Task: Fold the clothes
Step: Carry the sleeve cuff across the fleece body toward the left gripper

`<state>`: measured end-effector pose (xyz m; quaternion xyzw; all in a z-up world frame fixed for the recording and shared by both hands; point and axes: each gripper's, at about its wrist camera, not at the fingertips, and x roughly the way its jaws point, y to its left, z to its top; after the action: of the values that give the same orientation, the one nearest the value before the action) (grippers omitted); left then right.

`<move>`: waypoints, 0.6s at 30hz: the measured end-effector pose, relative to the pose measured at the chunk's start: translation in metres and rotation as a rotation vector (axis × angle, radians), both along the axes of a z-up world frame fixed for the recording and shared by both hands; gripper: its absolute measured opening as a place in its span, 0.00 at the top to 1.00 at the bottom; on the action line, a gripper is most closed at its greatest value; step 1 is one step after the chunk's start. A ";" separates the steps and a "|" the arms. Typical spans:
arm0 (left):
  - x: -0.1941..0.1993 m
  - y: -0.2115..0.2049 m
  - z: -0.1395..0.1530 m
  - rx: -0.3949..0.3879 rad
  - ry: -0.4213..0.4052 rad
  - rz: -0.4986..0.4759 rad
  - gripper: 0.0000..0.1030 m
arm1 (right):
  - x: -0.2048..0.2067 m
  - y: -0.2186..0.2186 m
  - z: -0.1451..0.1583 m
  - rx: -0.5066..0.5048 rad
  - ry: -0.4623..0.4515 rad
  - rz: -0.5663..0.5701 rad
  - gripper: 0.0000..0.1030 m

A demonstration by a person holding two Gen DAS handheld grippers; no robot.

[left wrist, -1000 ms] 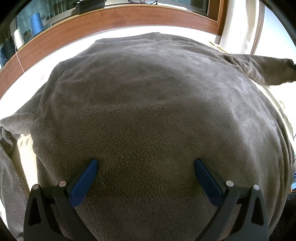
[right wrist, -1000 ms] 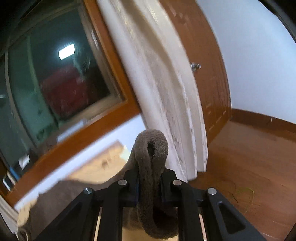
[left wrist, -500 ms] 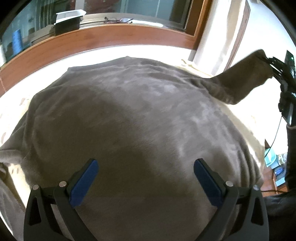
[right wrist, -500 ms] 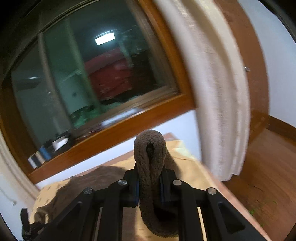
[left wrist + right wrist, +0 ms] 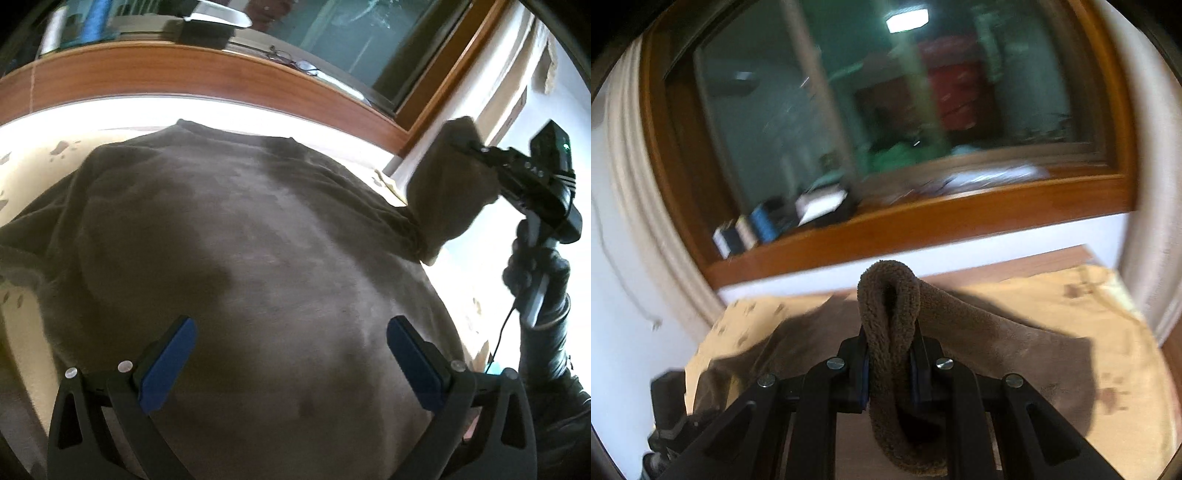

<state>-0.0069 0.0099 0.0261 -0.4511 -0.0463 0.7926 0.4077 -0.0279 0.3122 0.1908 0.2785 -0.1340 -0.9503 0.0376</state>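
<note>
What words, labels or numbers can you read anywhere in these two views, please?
None can be read.
The boxes on the sill are too blurred to show any label.
The right claw shows only a green light, no text.

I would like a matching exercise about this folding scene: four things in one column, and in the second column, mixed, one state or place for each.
Things:
1. left gripper
2. right gripper
3. sleeve cuff
4. eyeglasses

States or places:
A. on the wooden window sill
B. pinched and lifted off the bed
C. jaws wide apart above the sweater body
D. jaws closed on fabric

Pairs: 1-C, 2-D, 3-B, 4-A
</note>
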 end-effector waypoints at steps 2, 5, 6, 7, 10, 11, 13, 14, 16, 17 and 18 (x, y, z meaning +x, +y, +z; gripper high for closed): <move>-0.005 -0.012 -0.003 0.016 -0.026 0.021 0.00 | -0.020 -0.029 -0.015 0.012 -0.036 0.057 0.84; -0.019 -0.031 -0.013 0.074 -0.109 0.065 0.00 | -0.044 -0.061 -0.036 0.026 -0.088 0.119 0.84; -0.022 -0.038 -0.017 0.092 -0.138 0.079 0.00 | -0.051 -0.070 -0.045 0.028 -0.107 0.138 0.84; -0.025 -0.043 -0.020 0.102 -0.157 0.092 0.00 | -0.058 -0.079 -0.053 0.031 -0.128 0.156 0.84; -0.031 -0.051 -0.026 0.105 -0.178 0.118 0.00 | -0.076 -0.103 -0.079 0.050 -0.196 0.211 0.83; -0.033 -0.053 -0.028 0.104 -0.182 0.126 0.00 | -0.081 -0.110 -0.088 0.060 -0.224 0.232 0.83; -0.036 -0.056 -0.031 0.105 -0.195 0.141 0.00 | -0.089 -0.122 -0.108 0.101 -0.279 0.259 0.83; -0.038 -0.056 -0.033 0.104 -0.200 0.148 0.00 | -0.091 -0.126 -0.117 0.111 -0.304 0.269 0.83; -0.041 -0.055 -0.037 0.104 -0.216 0.156 0.00 | -0.095 -0.129 -0.133 0.100 -0.350 0.288 0.82; -0.043 -0.053 -0.039 0.103 -0.225 0.160 0.00 | -0.097 -0.130 -0.141 0.094 -0.373 0.298 0.81; -0.044 -0.052 -0.041 0.104 -0.235 0.161 0.00 | -0.099 -0.130 -0.146 0.075 -0.389 0.308 0.78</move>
<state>-0.0511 -0.0419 -0.0151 -0.5140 -0.1708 0.7609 0.3572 -0.1266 0.1826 0.0450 0.4746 -0.0593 -0.8661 0.1452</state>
